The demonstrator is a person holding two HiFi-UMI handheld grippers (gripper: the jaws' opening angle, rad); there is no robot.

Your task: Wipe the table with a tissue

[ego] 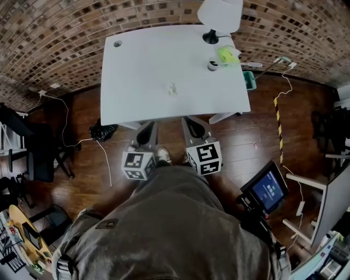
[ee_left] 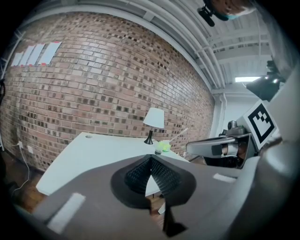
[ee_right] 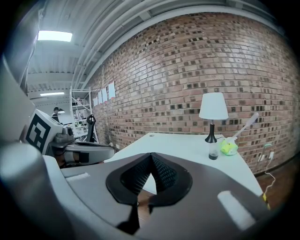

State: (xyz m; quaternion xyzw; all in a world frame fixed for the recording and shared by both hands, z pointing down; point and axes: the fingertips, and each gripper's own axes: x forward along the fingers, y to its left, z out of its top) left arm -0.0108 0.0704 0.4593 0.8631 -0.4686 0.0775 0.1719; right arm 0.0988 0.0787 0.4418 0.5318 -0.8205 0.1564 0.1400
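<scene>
A small crumpled white tissue (ego: 172, 88) lies near the middle of the white table (ego: 136, 71). Both grippers hover side by side just off the table's near edge, pointing toward it and well short of the tissue. My left gripper (ego: 146, 127) is shut with nothing between its pads, which meet at the tip in the left gripper view (ee_left: 151, 160). My right gripper (ego: 192, 121) is also shut and empty (ee_right: 151, 155). The tissue is hidden behind the jaws in both gripper views.
A white lamp (ego: 220, 15), a yellow-green object (ego: 228, 54) and a small dark jar (ego: 213, 65) stand at the table's far right corner. A green bin (ego: 249, 80) sits right of the table. A black bag (ego: 102, 131) and cables lie on the wooden floor at left.
</scene>
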